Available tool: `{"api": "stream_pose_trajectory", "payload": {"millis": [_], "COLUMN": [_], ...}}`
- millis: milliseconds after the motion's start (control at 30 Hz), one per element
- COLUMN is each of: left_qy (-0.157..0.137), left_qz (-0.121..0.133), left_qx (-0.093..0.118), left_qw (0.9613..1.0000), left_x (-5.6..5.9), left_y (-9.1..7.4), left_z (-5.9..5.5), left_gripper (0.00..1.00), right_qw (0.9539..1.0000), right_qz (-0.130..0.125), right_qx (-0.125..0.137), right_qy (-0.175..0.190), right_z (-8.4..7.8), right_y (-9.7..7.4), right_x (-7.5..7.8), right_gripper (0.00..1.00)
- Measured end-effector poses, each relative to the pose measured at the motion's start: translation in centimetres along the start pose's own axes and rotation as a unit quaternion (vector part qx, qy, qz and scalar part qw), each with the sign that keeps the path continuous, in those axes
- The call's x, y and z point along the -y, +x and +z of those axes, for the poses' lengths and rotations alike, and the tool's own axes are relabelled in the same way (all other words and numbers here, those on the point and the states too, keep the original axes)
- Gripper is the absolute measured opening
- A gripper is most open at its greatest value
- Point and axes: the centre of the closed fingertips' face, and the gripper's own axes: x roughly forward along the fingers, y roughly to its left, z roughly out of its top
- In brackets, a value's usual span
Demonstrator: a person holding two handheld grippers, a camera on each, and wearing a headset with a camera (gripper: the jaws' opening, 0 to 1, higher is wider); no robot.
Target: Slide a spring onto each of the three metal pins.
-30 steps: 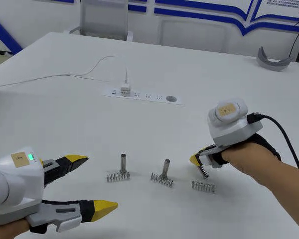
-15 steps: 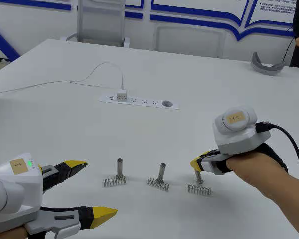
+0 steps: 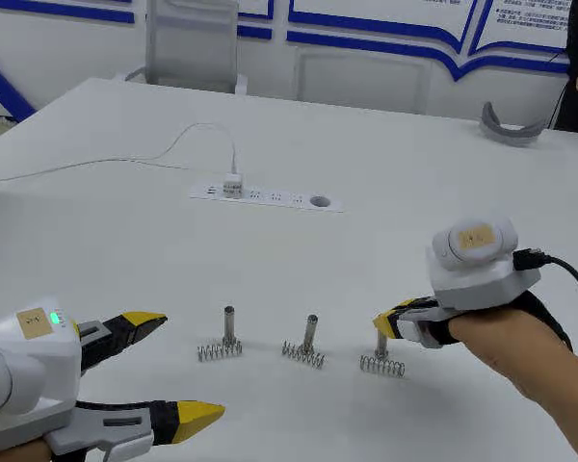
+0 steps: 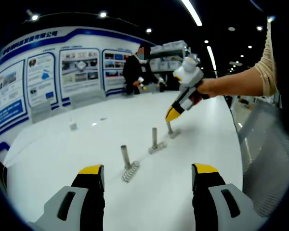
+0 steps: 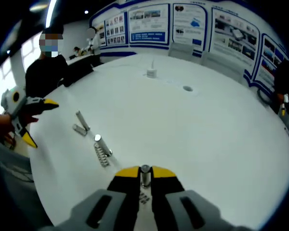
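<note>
Across the white counter (image 3: 385, 241): left pin (image 3: 229, 324), middle pin (image 3: 310, 332) and right pin (image 3: 380, 344) stand upright in a row; left spring (image 3: 219, 351), middle spring (image 3: 303, 355) and right spring (image 3: 382, 366) each lie at a pin's foot; none is threaded yet
Right hand-held gripper (image 3: 385, 323): clenched on the top of the right pin
Left hand-held gripper (image 3: 173, 366): released, jaws wide apart, empty; near the left pin, not touching it
Springs, handling: probably light and soft along their length; likely to roll, or flick away if squeezed hard; best pinched gently across the coils near one end, leaving the bore free
Pins, handling: stiff and smooth; probably easy to topple
Right gripper view: yellow tips shut around the pin's end, a grip the head view half hides
Left gripper view: the row seen from its end; the right hand-held gripper at the far pin
</note>
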Motion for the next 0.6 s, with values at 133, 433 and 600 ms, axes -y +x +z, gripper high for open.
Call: {"api": "stream_pose_trajectory", "payload": {"millis": [133,433,600], "left_qy": [0.0,0.001,0.001], "left_qz": [0.0,-0.001,0.0], "left_qx": [-0.001,0.001,0.001], "left_qw": [1.0,1.0,1.0], "left_x": [0.05,0.25,0.31], "left_y": [-0.02,0.06,0.02], "left_z": [-0.06,-0.05,-0.04], "left_gripper": [0.75,0.75,0.75], "right_qw": [1.0,0.9999,0.9997], "right_qz": [0.002,0.009,0.012], "right_qx": [0.006,0.013,0.014], "right_qy": [0.006,-0.002,-0.014], "right_z": [-0.25,-0.41,-0.39], "right_y": [-0.3,-0.56,-0.6], "right_x": [0.07,-0.23,-0.33], "right_gripper": [0.09,0.09,0.09]}}
